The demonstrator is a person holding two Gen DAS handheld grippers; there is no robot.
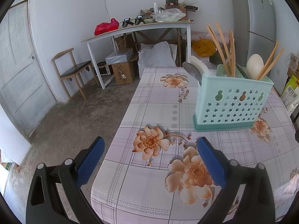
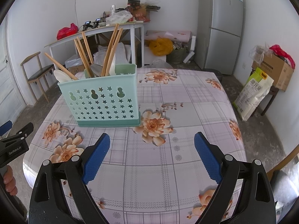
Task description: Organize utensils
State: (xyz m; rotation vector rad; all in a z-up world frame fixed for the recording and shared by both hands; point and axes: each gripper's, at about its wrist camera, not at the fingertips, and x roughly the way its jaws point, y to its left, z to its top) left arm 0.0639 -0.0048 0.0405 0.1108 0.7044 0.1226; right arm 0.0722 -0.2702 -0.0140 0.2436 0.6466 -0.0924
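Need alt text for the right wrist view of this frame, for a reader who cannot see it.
A mint-green utensil holder stands upright on a floral tablecloth, holding wooden chopsticks and spoons. The right gripper hangs open and empty over the cloth in front of it; the left gripper shows at the left edge. A fridge stands behind.

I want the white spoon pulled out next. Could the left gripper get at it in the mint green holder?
Probably yes: the left gripper is open and empty, bare floral tablecloth lies between it and the mint green plastic utensil holder, and the white spoon sticks out on its near side.
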